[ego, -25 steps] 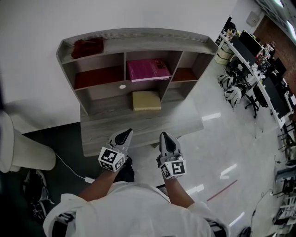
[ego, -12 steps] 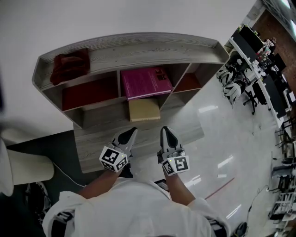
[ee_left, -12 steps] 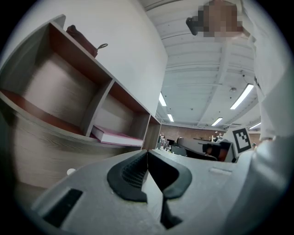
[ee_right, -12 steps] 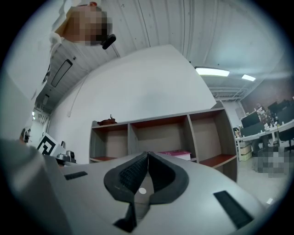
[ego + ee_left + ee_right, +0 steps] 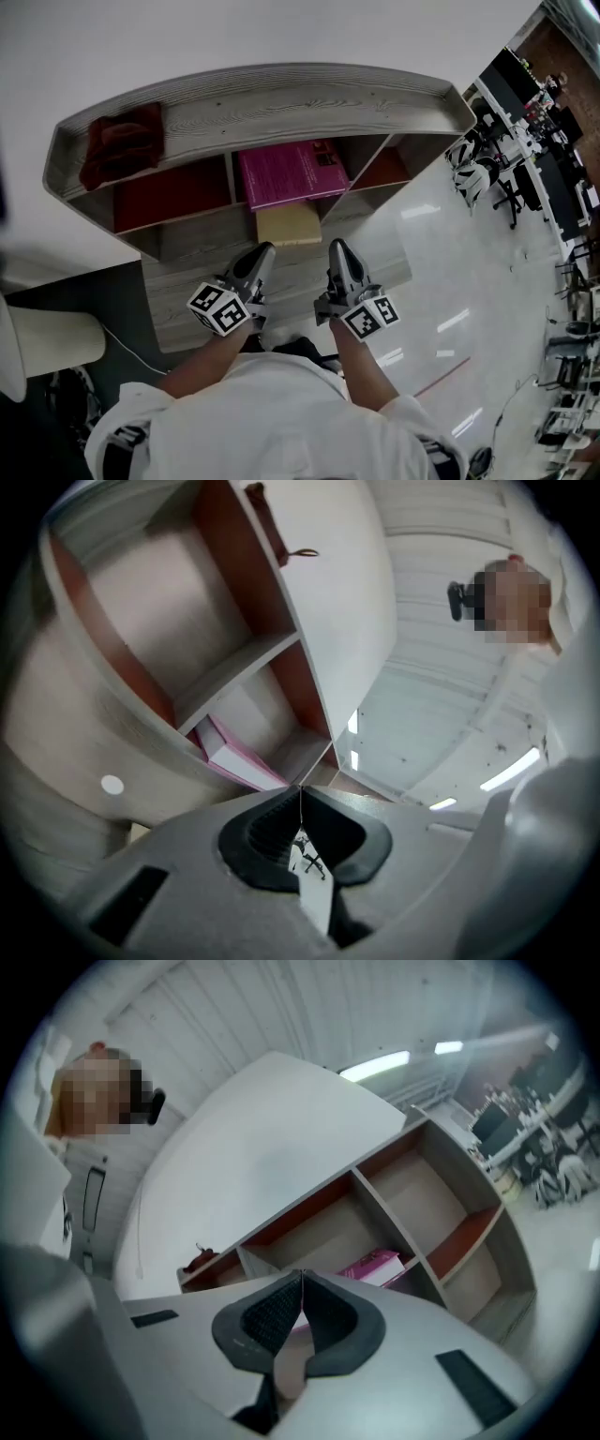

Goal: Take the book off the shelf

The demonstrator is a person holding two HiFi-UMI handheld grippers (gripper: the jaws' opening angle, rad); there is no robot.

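A pink book (image 5: 289, 172) lies flat in the middle compartment of a grey wooden shelf unit (image 5: 272, 94). The same pink book (image 5: 230, 757) shows in the left gripper view and the pink book (image 5: 375, 1266) in the right gripper view, just above the jaws. My left gripper (image 5: 263, 251) and right gripper (image 5: 336, 247) hover side by side over the desk surface, just short of the shelf front. Both are shut with nothing between the jaws. A tan flat object (image 5: 289, 225) lies on the desk under the book's compartment.
A dark red cloth (image 5: 120, 142) sits on the shelf top at the left. The desk (image 5: 187, 300) carries the shelf unit against a white wall. Glossy floor (image 5: 441, 281) lies to the right, with office chairs and desks (image 5: 525, 131) beyond. A pale bin (image 5: 47, 337) stands at the left.
The view has closed in on the shelf, which looms larger. Both grippers have moved forward toward the shelf front and stay shut.
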